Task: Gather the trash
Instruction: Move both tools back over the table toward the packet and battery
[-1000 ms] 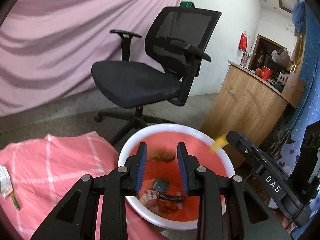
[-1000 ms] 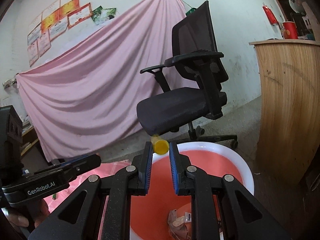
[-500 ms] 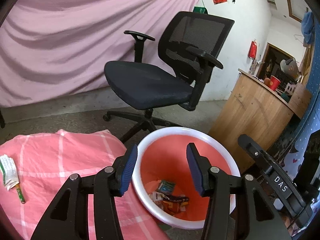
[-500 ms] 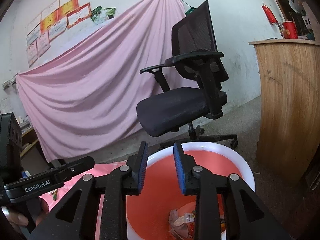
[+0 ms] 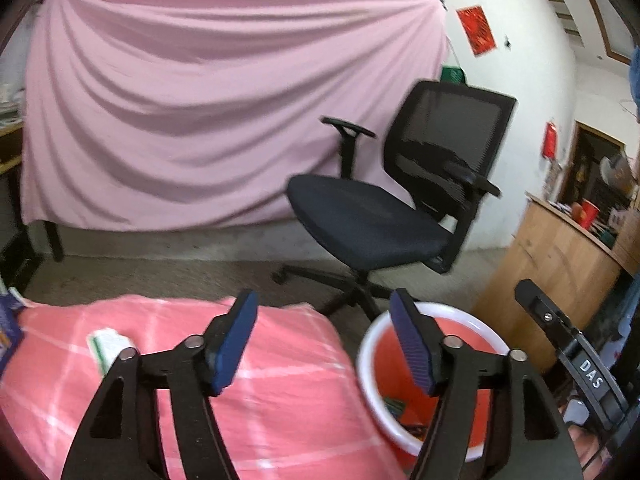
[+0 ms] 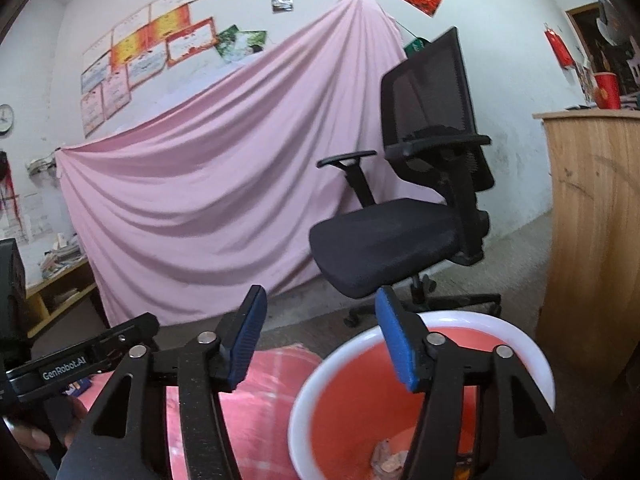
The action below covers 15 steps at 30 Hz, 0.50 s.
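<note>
The orange bin with a white rim (image 5: 472,320) stands on the floor at the lower right, with wrappers (image 5: 400,408) lying at its bottom. My left gripper (image 5: 322,344) hovers over the near edge of the pink checked cloth (image 5: 280,392); its jaws are opening and nothing is between them. A white and green wrapper (image 5: 106,344) lies on the cloth to its left. My right gripper (image 6: 322,340) hangs above the bin's rim (image 6: 480,320), jaws opening and empty, with crumpled trash (image 6: 388,456) below it.
A black office chair (image 5: 368,216) (image 6: 392,236) stands just behind the bin. A wooden counter (image 5: 552,272) (image 6: 592,240) flanks it on the right. A pink sheet (image 5: 200,120) hangs over the back wall. A hand (image 6: 32,436) holds the left gripper's body (image 6: 80,356).
Both grippers opened wide. The yellow piece left the right fingertips and a brown scrap left the left ones. The left gripper swung left and up from the bin toward the cloth.
</note>
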Available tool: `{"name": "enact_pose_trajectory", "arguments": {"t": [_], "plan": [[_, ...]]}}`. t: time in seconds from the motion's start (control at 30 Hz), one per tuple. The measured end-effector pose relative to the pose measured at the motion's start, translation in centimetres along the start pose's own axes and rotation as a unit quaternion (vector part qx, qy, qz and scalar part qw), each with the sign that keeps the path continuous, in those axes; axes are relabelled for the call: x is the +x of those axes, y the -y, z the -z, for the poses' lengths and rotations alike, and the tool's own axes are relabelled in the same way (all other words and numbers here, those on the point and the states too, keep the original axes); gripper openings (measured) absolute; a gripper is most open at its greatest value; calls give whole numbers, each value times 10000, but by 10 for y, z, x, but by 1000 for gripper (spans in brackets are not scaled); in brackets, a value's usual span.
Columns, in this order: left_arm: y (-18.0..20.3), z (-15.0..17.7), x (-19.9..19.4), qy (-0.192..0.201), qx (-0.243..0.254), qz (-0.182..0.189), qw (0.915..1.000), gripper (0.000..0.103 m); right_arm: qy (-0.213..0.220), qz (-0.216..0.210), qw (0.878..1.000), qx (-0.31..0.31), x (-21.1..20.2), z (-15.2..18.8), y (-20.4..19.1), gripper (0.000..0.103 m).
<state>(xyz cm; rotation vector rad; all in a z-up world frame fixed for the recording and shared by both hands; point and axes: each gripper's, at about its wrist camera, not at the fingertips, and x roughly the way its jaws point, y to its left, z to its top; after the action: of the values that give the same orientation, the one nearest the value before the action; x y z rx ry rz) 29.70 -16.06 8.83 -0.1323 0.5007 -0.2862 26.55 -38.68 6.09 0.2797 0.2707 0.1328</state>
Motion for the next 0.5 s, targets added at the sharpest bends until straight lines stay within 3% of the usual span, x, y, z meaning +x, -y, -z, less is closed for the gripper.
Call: {"name": "enact_pose_trajectory", "arguments": {"t": [0.03, 0.13, 0.17, 0.23, 0.37, 0.5], "plan": [[-7, -1, -6, 95, -28, -73, 9999, 73, 56, -57, 10000, -8, 0, 0, -6, 74], [-25, -1, -25, 435, -119, -289, 9986, 90, 276, -218, 9994, -75, -2, -1, -23, 83], [-32, 0, -33, 604, -151, -411, 9972, 101, 354, -264, 9990, -108, -4, 0, -28, 88], [-45, 3, -50, 988, -195, -651, 9928, 102, 537, -367, 9977, -171, -7, 1, -39, 102], [-65, 12, -74, 1374, -98, -1047, 9849, 102, 694, -695, 9947, -295, -8, 5, -61, 103], [-86, 24, -89, 1483, -53, -1319, 9801, 102, 698, -915, 9919, -533, -2, 13, -85, 103]]}}
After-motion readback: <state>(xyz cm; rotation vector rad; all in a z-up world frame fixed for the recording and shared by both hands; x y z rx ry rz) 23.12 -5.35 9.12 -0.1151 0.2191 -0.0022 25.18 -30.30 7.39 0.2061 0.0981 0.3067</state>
